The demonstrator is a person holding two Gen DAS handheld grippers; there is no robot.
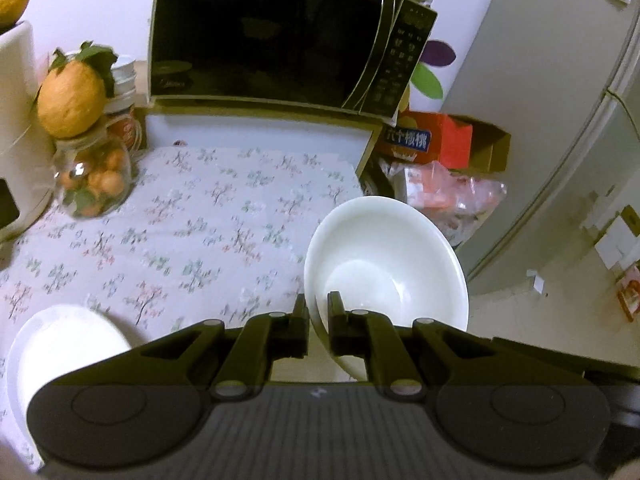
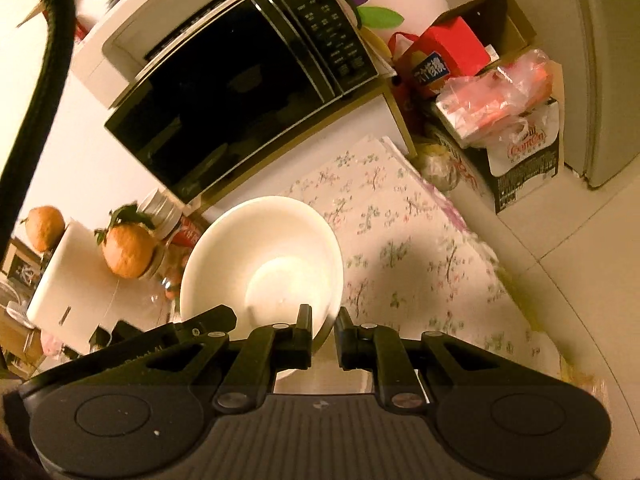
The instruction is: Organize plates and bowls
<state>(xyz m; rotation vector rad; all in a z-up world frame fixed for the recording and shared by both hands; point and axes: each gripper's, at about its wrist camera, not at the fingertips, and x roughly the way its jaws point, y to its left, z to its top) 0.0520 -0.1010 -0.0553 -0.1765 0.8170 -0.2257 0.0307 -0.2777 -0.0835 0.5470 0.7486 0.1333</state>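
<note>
My left gripper (image 1: 318, 305) is shut on the near rim of a white bowl (image 1: 386, 264) and holds it tilted above the right edge of the floral-cloth table (image 1: 192, 220). A white plate (image 1: 60, 344) lies on the cloth at the lower left, partly hidden by the gripper body. My right gripper (image 2: 323, 318) is shut on the near rim of a second white bowl (image 2: 264, 260), held tilted above the table (image 2: 420, 248).
A black microwave (image 1: 272, 32) stands on a shelf at the back of the table. A glass jar of oranges (image 1: 90, 176) with an orange on top and a white appliance (image 1: 16, 120) stand at the left. Boxes and plastic bags (image 1: 440, 168) lie on the floor beside the fridge (image 1: 560, 120).
</note>
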